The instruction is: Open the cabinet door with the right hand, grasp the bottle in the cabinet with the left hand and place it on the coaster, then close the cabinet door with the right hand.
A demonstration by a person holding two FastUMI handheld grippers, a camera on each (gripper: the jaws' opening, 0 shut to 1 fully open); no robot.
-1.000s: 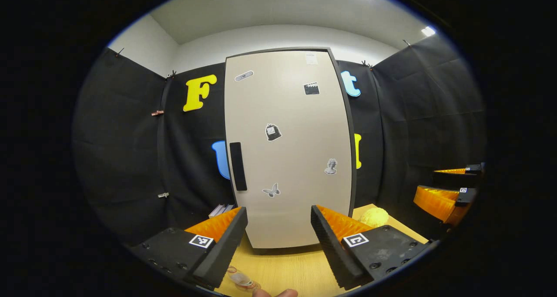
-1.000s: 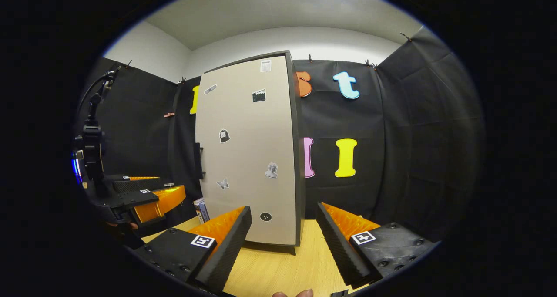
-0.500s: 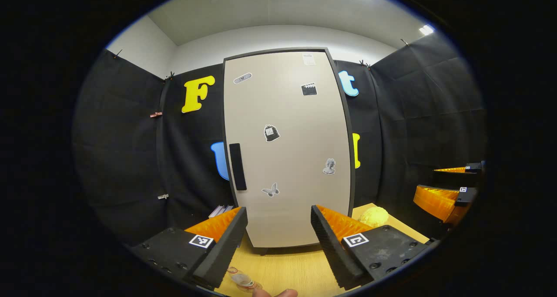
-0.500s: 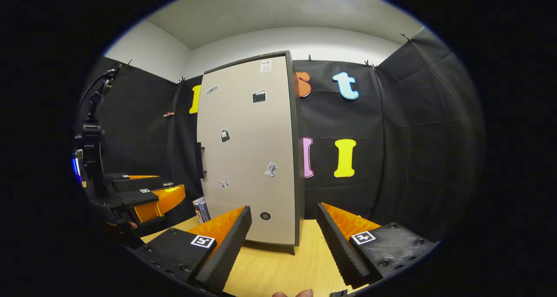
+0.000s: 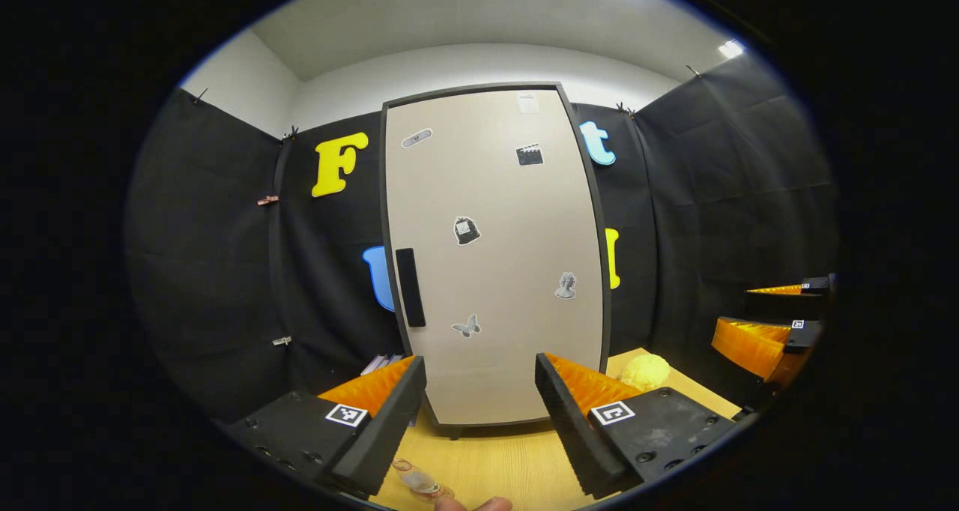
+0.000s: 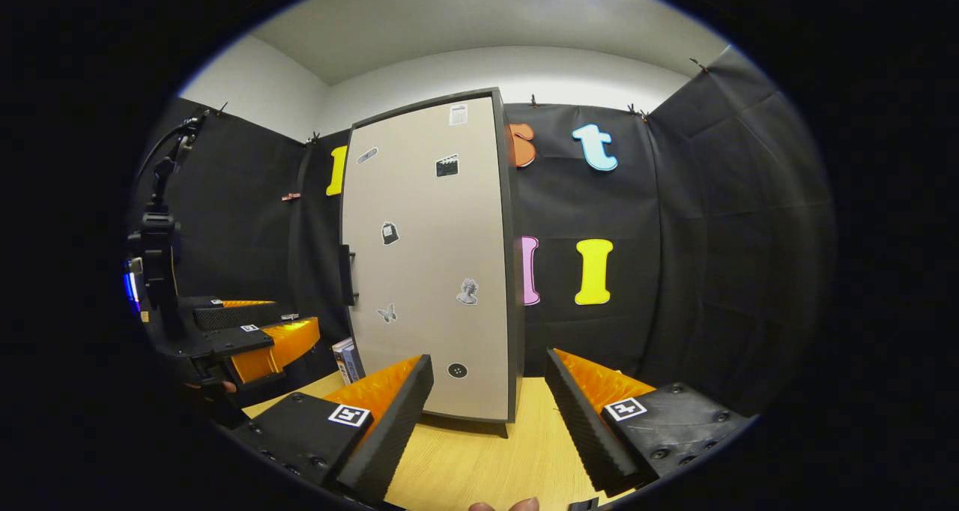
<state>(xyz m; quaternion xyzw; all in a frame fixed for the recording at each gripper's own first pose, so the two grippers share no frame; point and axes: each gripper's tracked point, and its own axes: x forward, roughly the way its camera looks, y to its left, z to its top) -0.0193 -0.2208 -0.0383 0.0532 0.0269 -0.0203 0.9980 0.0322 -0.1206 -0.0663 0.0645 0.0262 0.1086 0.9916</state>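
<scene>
The cabinet (image 5: 494, 256) stands on the wooden table with its beige, sticker-dotted door shut, hiding the inside. A dark vertical handle (image 5: 410, 287) sits on the door's left side. My left gripper (image 5: 479, 361) is open in front of the door, short of it, holding nothing. A small round clear piece (image 5: 418, 484), perhaps the coaster, lies on the table below its left finger. In the right gripper view the cabinet (image 6: 431, 256) is seen at an angle, with its handle (image 6: 347, 275) edge-on. My right gripper (image 6: 488, 357) is open and holds nothing, to the right of the left gripper (image 6: 292, 318).
A yellow rounded object (image 5: 643, 372) rests on the table (image 5: 509, 462) right of the cabinet. Books (image 6: 346, 357) lean by the cabinet's left side. The right gripper (image 5: 734, 312) hangs at the far right of the left gripper view. Black cloth walls close in the booth.
Both views have drifted only slightly. The cabinet door stays shut and both grippers stay open.
</scene>
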